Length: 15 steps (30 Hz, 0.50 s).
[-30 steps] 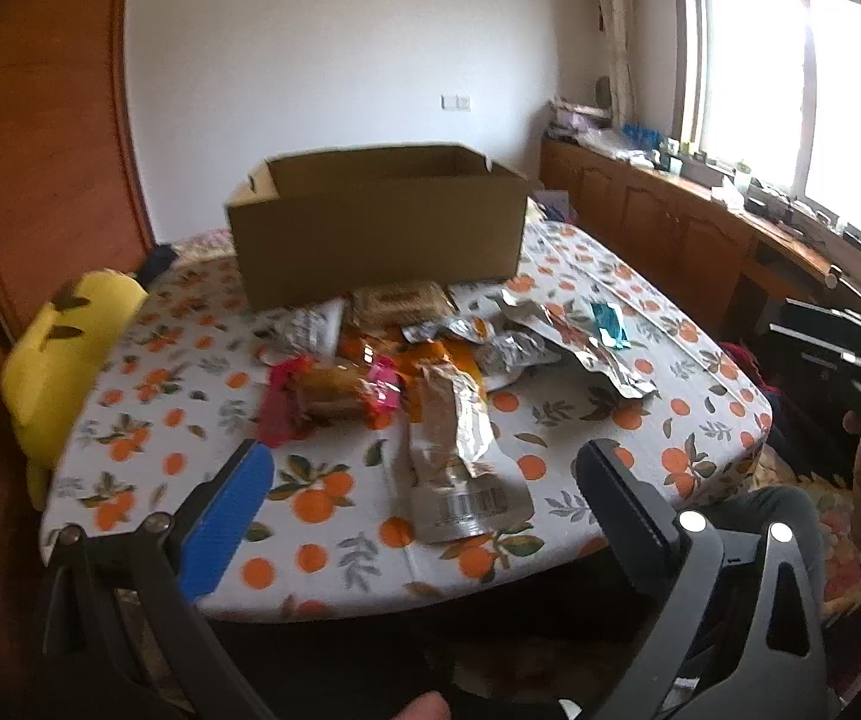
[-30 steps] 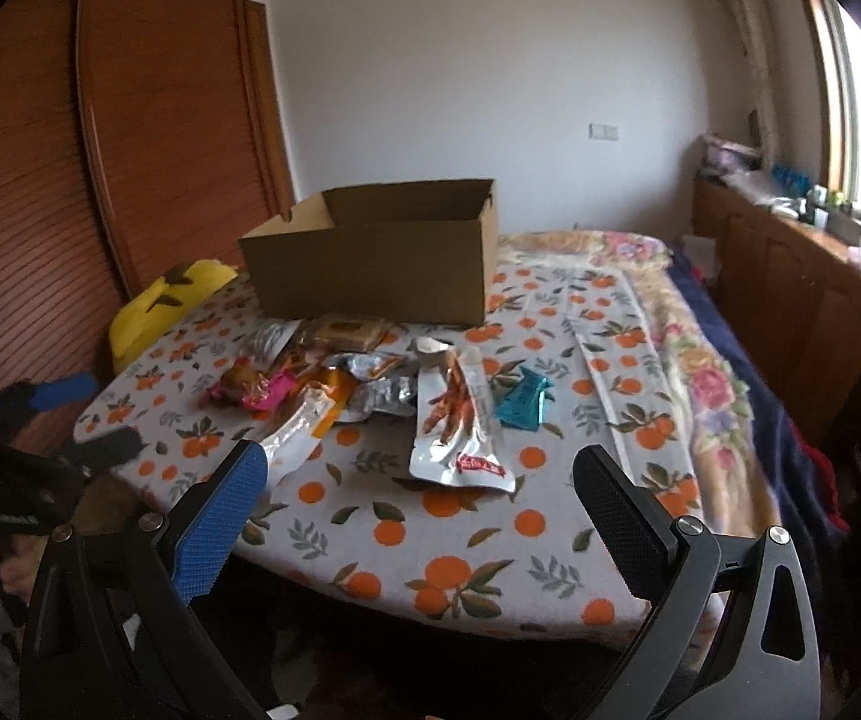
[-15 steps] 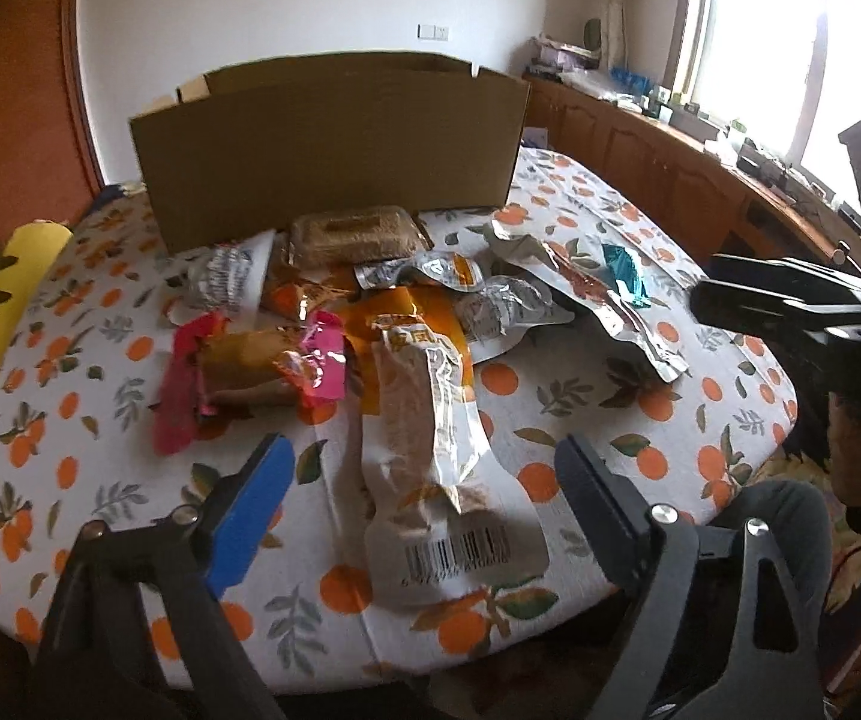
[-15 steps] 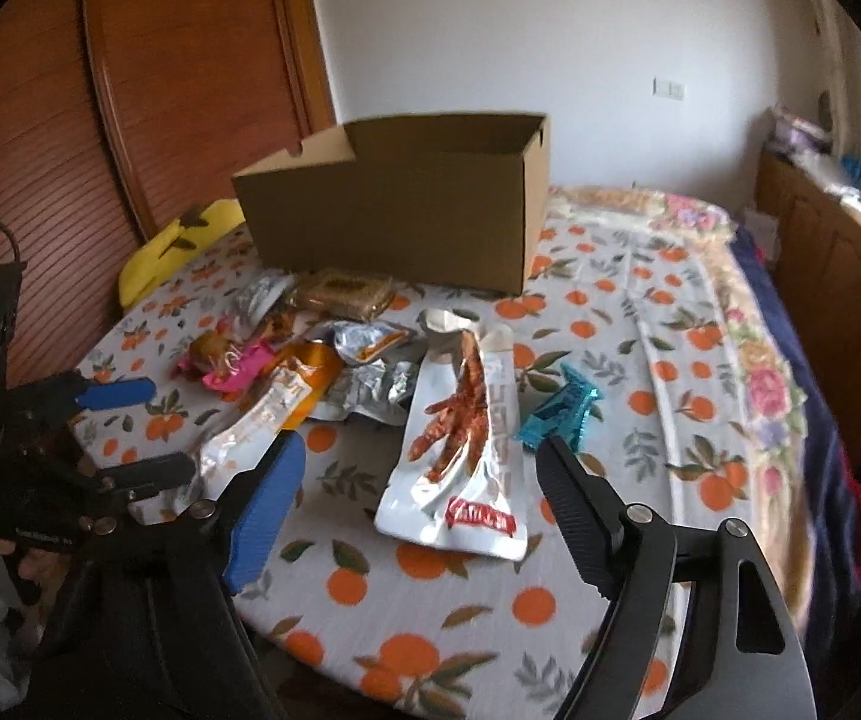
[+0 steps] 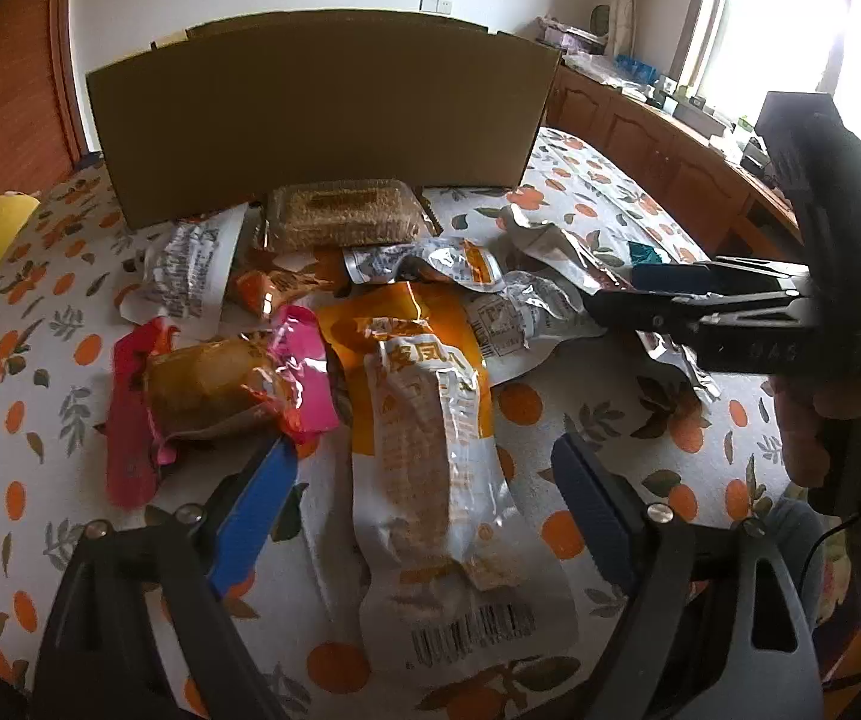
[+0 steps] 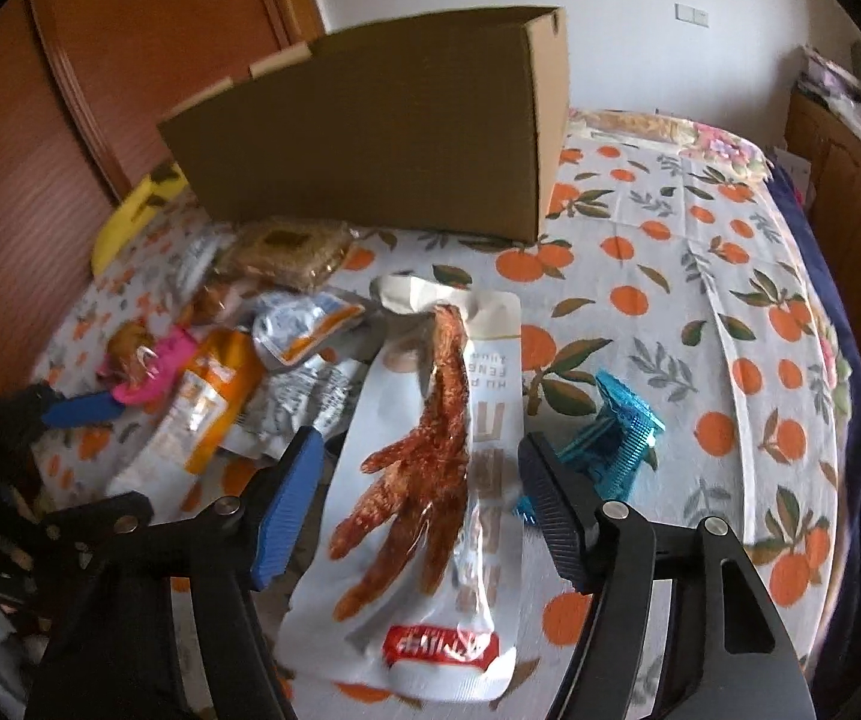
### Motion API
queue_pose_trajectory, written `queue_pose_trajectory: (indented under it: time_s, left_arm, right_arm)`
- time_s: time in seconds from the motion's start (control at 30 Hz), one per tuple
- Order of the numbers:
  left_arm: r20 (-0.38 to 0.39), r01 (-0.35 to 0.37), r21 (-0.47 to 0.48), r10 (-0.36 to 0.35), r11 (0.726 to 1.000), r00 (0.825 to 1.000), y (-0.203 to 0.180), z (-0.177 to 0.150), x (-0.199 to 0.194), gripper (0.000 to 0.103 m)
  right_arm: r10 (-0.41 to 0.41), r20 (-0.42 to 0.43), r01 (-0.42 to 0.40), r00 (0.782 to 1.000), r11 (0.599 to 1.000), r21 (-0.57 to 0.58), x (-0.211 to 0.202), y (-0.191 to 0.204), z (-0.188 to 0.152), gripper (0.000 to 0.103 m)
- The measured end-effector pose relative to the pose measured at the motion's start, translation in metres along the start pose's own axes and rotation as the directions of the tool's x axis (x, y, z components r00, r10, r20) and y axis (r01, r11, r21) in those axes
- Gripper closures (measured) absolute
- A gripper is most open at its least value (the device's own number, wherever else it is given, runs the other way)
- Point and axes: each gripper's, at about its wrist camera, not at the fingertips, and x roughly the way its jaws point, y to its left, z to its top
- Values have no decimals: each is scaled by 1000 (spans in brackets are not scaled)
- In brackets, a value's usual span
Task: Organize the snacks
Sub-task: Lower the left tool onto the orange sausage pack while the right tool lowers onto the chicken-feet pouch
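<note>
A: Report gripper status, nearest items first.

B: Left gripper (image 5: 424, 480): jaws spread wide, holding nothing, straddling the orange-and-clear pouch (image 5: 430, 450) on the tablecloth (image 5: 640, 438). Right gripper (image 6: 418, 480): also wide open and empty, straddling the chicken-foot pouch (image 6: 436, 480).

A: Progress?

B: Judged at the start. No snack is gripped; the interior of the cardboard box (image 5: 322, 108) at the far end is hidden, so its contents cannot be told.

A: Count.

B: One box. Eight loose snacks visible: the two pouches above, one teal wrapper (image 6: 610, 432) just right of the chicken-foot pouch, one pink-wrapped cake (image 5: 214, 384), one small orange pack (image 5: 268, 288), two silver pouches (image 5: 424, 261), one white packet (image 5: 190, 270), and one clear tray of brown bars (image 5: 340, 216) touching the box. Overlaps may hide more.
</note>
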Motion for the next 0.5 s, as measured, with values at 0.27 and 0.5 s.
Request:
queue_pose_trajectory:
  time_s: [0.27,0.5]
  left_arm:
    - [-13,-4,24,5,1000,1000,3,0,11,16]
    - [-11,-17,47,18,999,1000,3,5,17,19]
  right_arm:
    - [-28,-55,25,998,999,-42,12,4,-4,27]
    - [-43,-73,38,996,997,-67,7,10,-11,29]
